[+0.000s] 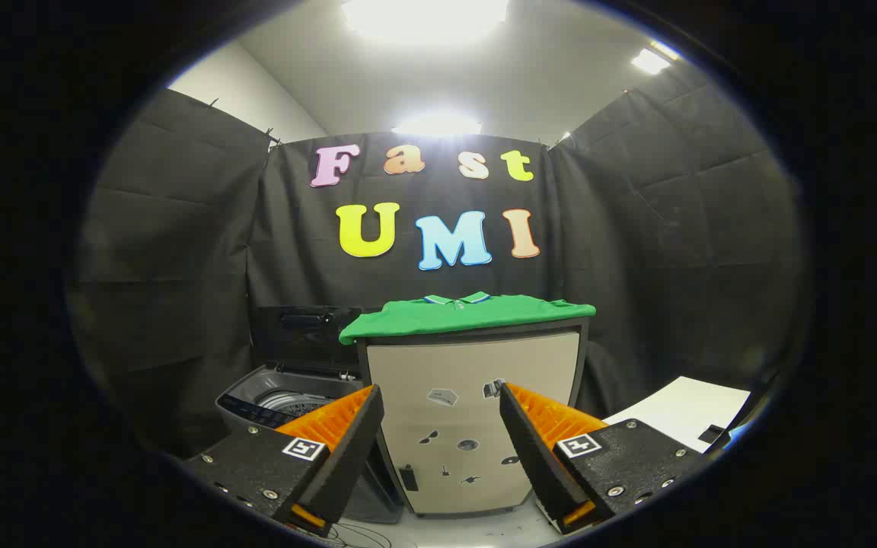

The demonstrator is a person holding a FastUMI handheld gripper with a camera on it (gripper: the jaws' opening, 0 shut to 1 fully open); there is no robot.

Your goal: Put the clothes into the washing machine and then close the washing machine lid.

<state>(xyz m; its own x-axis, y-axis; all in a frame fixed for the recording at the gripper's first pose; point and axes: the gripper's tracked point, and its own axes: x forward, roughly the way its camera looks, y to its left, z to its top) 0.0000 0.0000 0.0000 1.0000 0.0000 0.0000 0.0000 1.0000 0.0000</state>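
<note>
Gripper (441, 426) fingers spread, holding nothing. Green polo shirt (469, 313) draped atop cabinet (469, 396) at 12 o'clock beyond fingers; open washing machine (286, 399) at 10 o'clock. Approach level, pinch shirt's near edge.

Green shirt (469, 313) flat atop cabinet; washer (279, 399) lid up.

Bright overhead light, strong fisheye bend.
Ceiling lights (423, 15) blow out to white glare; the black cloth wall (180, 251) stays dim. Centre is sharp, edges curve and soften, and the open claw (442, 399) is empty.
</note>
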